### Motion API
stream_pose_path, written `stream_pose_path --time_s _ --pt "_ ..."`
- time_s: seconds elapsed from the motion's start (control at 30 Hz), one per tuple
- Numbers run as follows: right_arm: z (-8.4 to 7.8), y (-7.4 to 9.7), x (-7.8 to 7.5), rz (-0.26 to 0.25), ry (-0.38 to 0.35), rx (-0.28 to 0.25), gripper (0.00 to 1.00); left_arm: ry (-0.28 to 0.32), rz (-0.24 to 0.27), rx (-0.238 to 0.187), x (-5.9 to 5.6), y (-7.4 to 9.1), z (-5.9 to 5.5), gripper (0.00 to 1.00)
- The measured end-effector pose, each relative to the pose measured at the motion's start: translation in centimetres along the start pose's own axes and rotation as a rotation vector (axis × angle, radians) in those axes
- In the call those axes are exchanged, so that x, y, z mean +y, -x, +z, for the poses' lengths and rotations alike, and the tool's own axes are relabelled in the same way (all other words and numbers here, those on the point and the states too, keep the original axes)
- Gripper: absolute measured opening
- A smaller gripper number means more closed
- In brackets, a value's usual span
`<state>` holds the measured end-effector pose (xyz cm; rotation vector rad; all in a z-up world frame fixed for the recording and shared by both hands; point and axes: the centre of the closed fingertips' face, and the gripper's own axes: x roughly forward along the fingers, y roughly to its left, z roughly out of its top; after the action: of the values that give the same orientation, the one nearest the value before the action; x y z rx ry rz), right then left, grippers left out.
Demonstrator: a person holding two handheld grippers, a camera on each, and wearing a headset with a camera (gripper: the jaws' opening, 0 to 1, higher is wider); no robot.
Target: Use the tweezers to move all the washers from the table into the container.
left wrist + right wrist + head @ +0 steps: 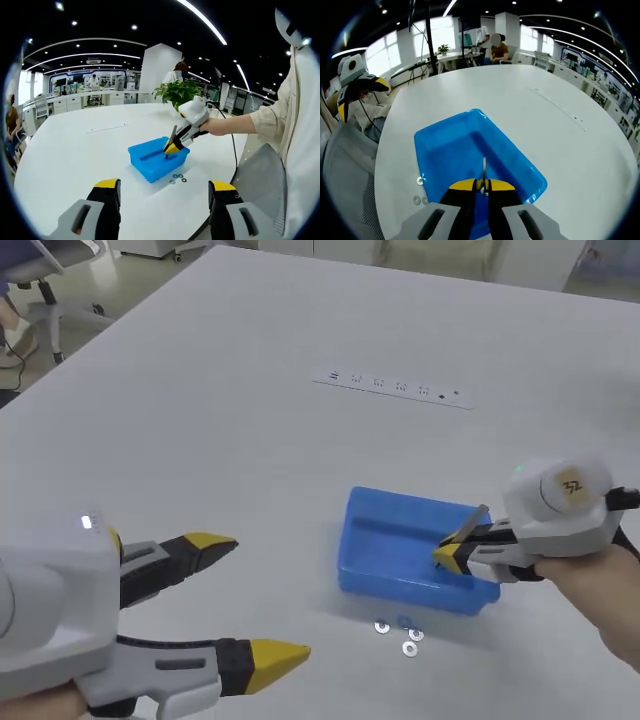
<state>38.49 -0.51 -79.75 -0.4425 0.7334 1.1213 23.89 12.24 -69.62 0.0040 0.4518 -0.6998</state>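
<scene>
My right gripper [447, 557] is at the right of the head view, and its yellow-tipped jaws are pressed together on the tweezers [477, 518]. In the right gripper view the thin metal of the tweezers [484, 172] sticks forward from between the jaws, over the inside of the blue container [437, 145]. I cannot tell if the tweezers carry a washer, as the tips are too small to see. Three washers [410, 648] lie on the white table [250, 440], close together and just beside the near wall of the container [400, 592], at the lower middle of the head view. My left gripper [250, 597] hangs at the lower left, well apart from the container, with its jaws spread wide and nothing between them.
</scene>
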Motion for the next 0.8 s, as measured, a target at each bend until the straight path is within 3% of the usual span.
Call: stream_pose_path --time_s 0.53,0.8 --pt "2.2 3.3 1.3 -0.03 0.025 -0.09 0.05 -0.004 -0.011 0.0 -0.3 -0.3 0.0 0.71" --pt "2.9 5.5 3.0 -0.033 0.034 -0.136 0.05 -0.009 -0.024 0.001 -0.7 -0.6 0.2 0.71"
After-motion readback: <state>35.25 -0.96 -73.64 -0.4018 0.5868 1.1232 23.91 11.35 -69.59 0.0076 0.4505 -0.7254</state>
